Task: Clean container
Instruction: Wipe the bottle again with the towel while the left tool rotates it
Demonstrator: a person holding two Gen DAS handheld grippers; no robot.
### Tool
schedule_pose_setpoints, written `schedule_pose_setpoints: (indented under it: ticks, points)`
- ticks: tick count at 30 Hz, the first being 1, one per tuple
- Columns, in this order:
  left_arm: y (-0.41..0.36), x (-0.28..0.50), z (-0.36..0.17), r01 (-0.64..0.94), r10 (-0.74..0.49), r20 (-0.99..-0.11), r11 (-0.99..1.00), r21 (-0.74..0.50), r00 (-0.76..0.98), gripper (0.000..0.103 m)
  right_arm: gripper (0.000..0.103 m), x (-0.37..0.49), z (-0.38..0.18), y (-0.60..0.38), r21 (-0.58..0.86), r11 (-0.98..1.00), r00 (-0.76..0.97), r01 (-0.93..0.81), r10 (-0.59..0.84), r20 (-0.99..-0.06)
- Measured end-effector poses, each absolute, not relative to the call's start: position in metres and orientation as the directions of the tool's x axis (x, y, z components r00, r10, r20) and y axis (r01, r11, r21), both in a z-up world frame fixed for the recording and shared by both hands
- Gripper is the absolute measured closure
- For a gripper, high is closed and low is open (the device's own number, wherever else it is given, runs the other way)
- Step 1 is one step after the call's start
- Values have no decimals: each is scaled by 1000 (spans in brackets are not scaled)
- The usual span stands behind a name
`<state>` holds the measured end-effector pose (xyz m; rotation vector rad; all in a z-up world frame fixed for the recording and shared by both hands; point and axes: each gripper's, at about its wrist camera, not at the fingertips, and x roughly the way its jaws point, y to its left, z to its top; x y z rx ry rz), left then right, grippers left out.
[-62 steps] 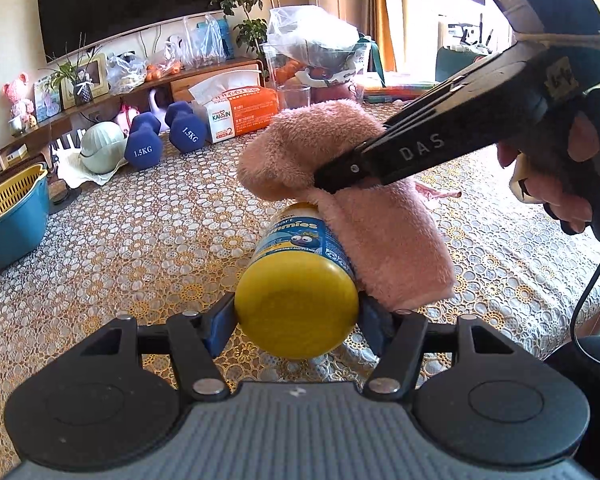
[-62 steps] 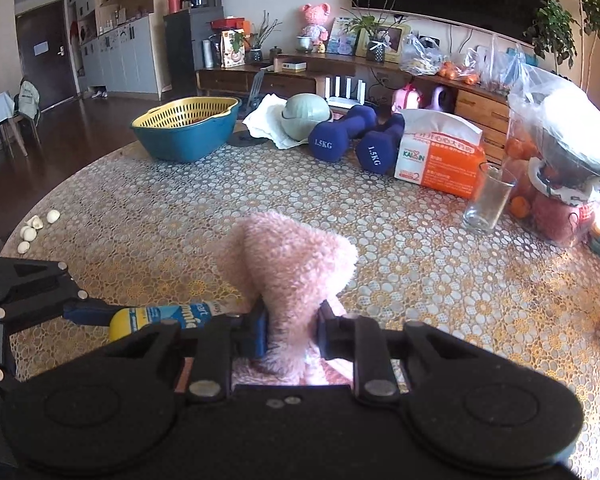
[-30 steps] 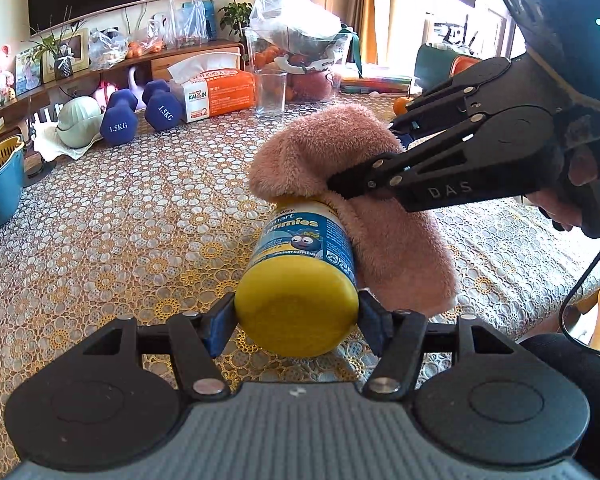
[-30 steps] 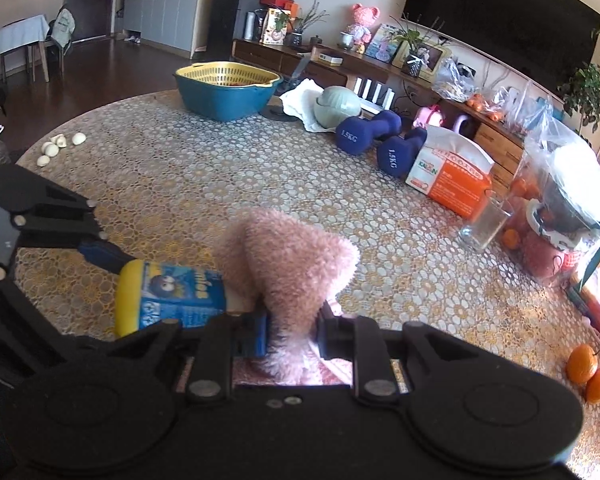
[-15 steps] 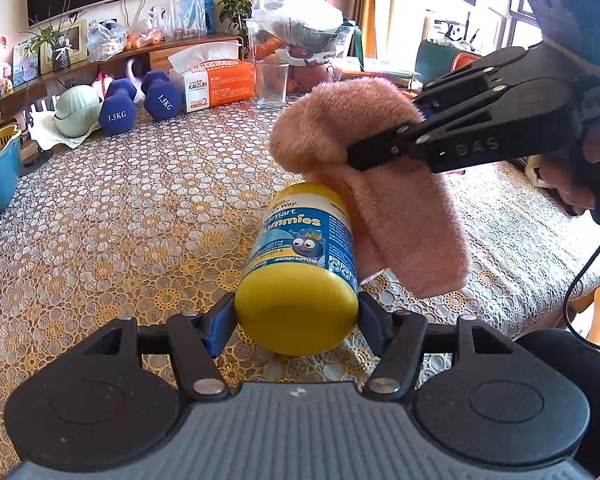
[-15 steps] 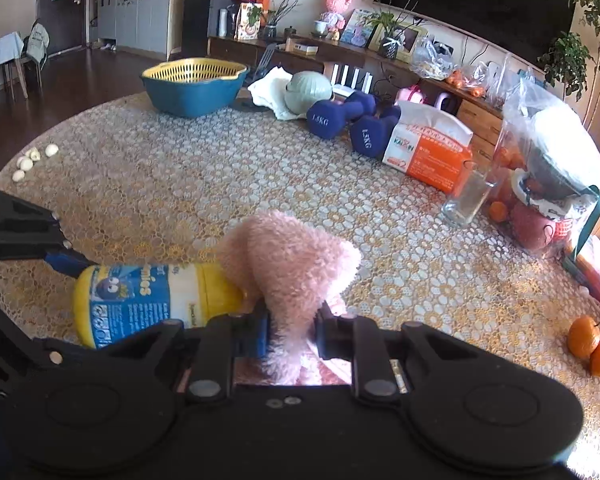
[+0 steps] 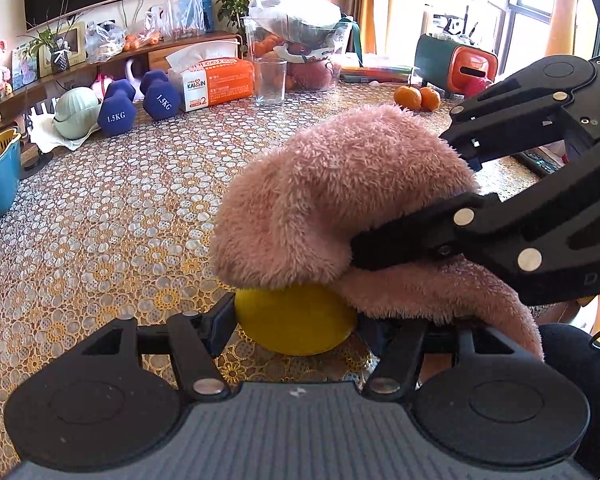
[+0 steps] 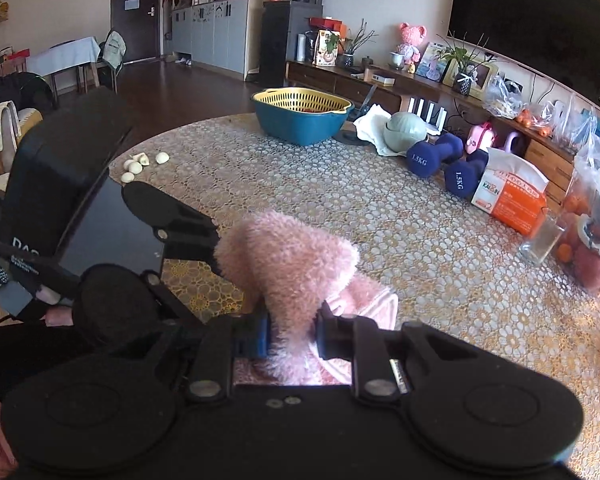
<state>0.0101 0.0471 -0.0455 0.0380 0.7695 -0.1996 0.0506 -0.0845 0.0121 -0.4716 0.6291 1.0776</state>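
A gummies bottle lies sideways in my left gripper, which is shut on its yellow cap. Only the cap shows; the labelled body is hidden under a fluffy pink cloth. My right gripper is shut on that pink cloth and comes in from the right in the left wrist view, pressing the cloth down over the bottle. In the right wrist view the bottle is hidden behind the cloth, and the black left gripper body sits close at the left.
The table carries a lace-patterned cover. At its far side stand two blue dumbbells, a tissue box, a glass, a bag of fruit and a blue basin with a yellow strainer. Two oranges lie at the right.
The right gripper has drawn the pink cloth from the far end of the bottle toward the cap, so it now covers the whole label. The left gripper keeps its hold.
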Motion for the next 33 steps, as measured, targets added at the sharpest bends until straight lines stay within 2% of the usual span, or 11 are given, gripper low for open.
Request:
schedule_pose_setpoints:
  ticks: [23, 33]
  points:
    - [52, 13, -44, 195, -178, -684, 979, -54, 707, 40, 82, 124, -9, -88, -113, 545, 450, -831, 537, -714]
    - [56, 13, -52, 195, -181, -697, 979, -59, 694, 40, 82, 136, -37, -76, -114, 543, 429, -832, 499, -753]
